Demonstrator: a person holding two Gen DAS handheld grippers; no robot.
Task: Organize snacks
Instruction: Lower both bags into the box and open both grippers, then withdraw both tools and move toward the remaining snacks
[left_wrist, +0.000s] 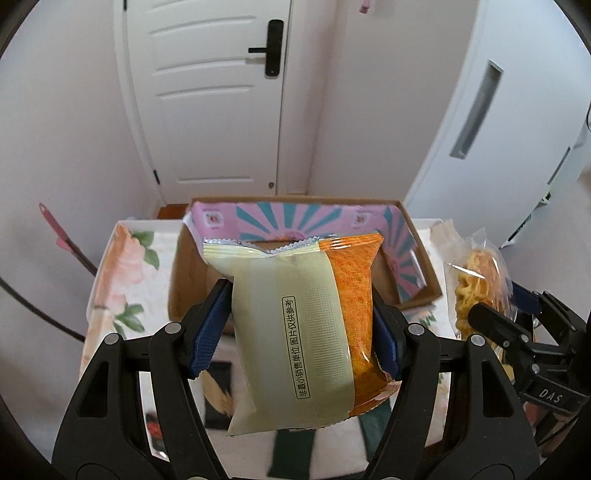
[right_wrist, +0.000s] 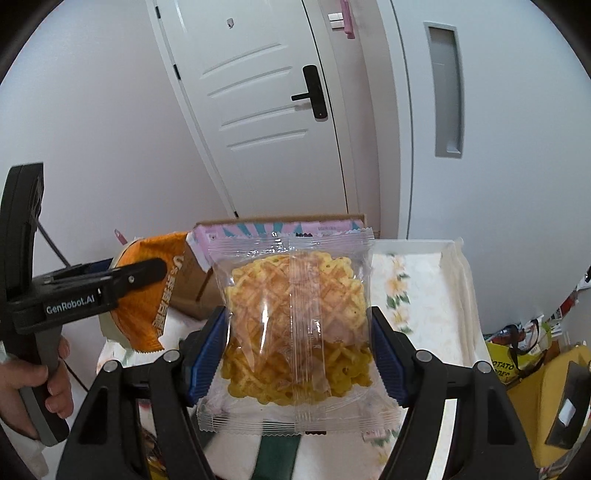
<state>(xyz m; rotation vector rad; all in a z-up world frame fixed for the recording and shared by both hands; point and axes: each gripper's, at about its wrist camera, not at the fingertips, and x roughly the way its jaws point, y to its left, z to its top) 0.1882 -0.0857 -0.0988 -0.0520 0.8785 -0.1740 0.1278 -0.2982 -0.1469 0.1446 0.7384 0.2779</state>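
My left gripper (left_wrist: 301, 325) is shut on a cream and orange snack packet (left_wrist: 295, 332) and holds it above the table, in front of an open cardboard box (left_wrist: 413, 236) with a pink and teal lining. My right gripper (right_wrist: 299, 354) is shut on a clear waffle snack packet (right_wrist: 295, 328) and holds it up to the right of the box (right_wrist: 280, 225). The waffle packet also shows at the right of the left wrist view (left_wrist: 476, 280). The orange packet shows at the left of the right wrist view (right_wrist: 147, 295).
The table carries a floral cloth (left_wrist: 122, 280) and a white tray edge (right_wrist: 454, 266). Dark packets (left_wrist: 218, 398) lie on the table under the held snack. A white door (left_wrist: 207, 96) and a cabinet (left_wrist: 480, 110) stand behind. Yellow bags (right_wrist: 517, 362) sit at the right.
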